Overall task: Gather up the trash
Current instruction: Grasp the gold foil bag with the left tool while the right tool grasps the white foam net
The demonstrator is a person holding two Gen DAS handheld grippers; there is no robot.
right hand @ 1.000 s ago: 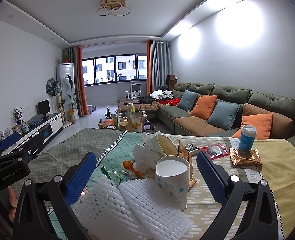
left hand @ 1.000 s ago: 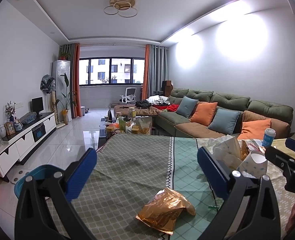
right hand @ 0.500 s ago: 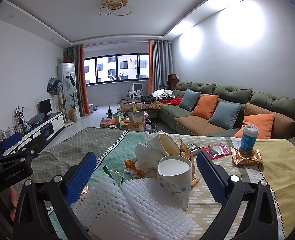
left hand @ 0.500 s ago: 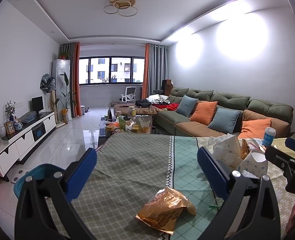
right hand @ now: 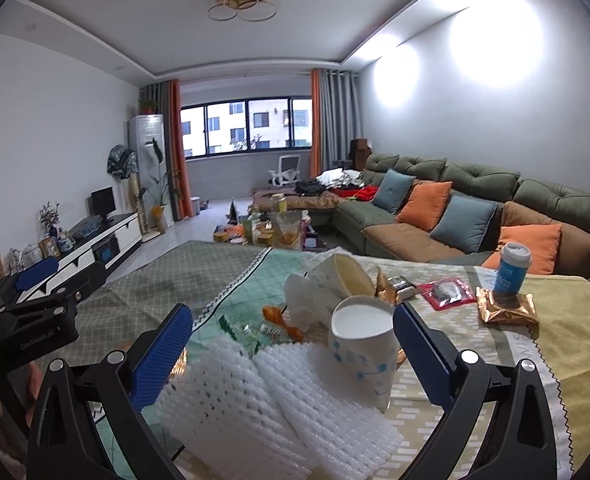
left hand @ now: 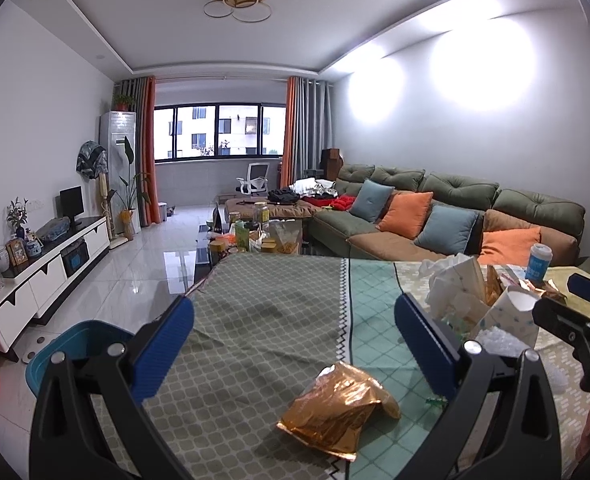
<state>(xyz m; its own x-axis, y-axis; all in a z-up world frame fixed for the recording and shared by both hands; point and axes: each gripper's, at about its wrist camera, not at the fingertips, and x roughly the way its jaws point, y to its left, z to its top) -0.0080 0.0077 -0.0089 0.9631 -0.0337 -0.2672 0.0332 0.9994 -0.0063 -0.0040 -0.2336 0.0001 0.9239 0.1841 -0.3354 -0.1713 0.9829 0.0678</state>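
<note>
Both grippers hover over the table point(left hand: 255, 320), jaws spread wide, nothing between them.

Left gripper point(left hand: 295, 344): aimed along the grey-green half of the tablecloth. A crumpled gold foil wrapper point(left hand: 337, 410) lies flat on the cloth, just ahead and slightly right of centre between the fingers. Judged the likeliest target for this hand, since the open jaws already straddle its line. A blue bin point(left hand: 75, 344) sits on the floor off the table's left edge, near this hand; probably where the trash goes, which would explain why the left side works the near corner.

Right gripper point(right hand: 293, 344): poised over the main litter heap. White foam netting point(right hand: 255, 408) lies directly below the fingers; a patterned paper cup point(right hand: 365, 350) stands upright just beside the right finger, touching the netting's edge. Behind it, a second cup point(right hand: 343, 276) lies tipped among crumpled tissue point(right hand: 301, 300), with small orange and green wrapper scraps point(right hand: 275, 316) alongside.

Farther right, well apart from the heap: a blue-labelled lidded cup point(right hand: 511, 268) standing on a gold packet point(right hand: 507, 308), and a red sachet point(right hand: 447, 298) flat on the cloth.

Nothing collected yet, by the look of it. The foam is light and springy, so it may slip from a shallow pinch.
</note>
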